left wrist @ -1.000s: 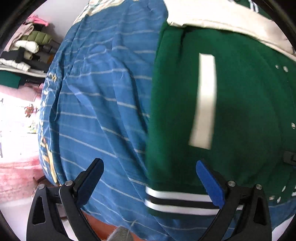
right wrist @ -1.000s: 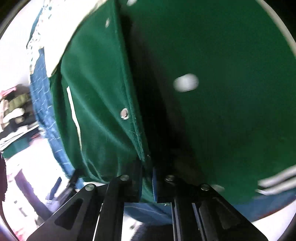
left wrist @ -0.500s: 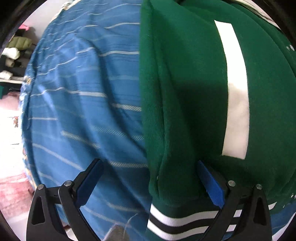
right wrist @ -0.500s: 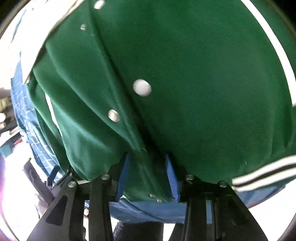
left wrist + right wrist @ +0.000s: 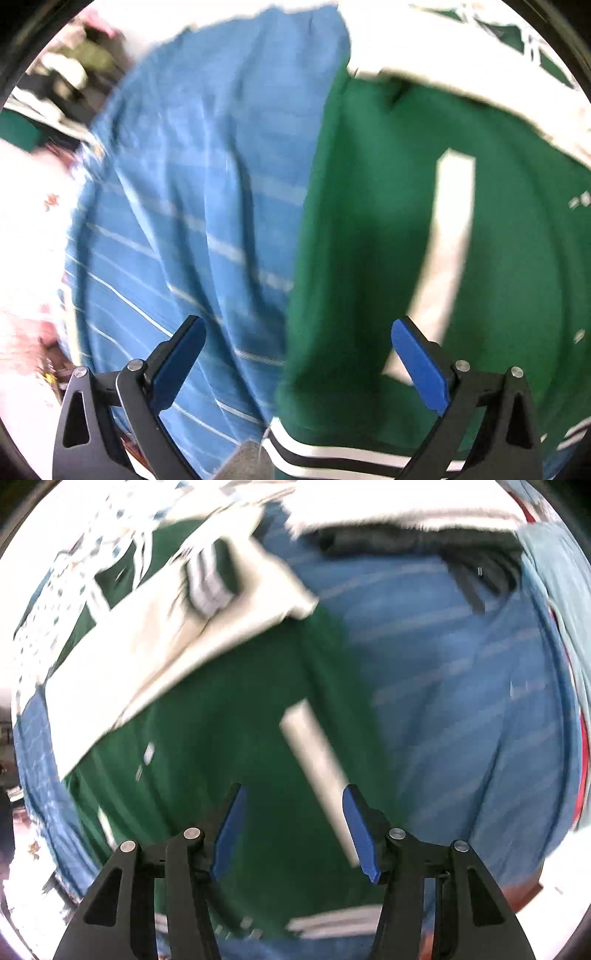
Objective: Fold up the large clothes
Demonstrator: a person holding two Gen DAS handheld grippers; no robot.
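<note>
The green varsity jacket [image 5: 369,240] lies flat on the blue striped sheet [image 5: 192,192], soft and thick. Left tongs [image 5: 297,365] spread; right tongs [image 5: 295,830], just opening, empty. Grip the striped hem at six o'clock.

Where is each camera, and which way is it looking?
Left wrist: sits on the left tool, looks down at the green jacket edge on the blue striped cloth; only the open tool shows.
Right wrist: sits on the right tool, looks down over the jacket; only the open, empty tool shows.
Both see jacket, white stripe, cloth.
</note>
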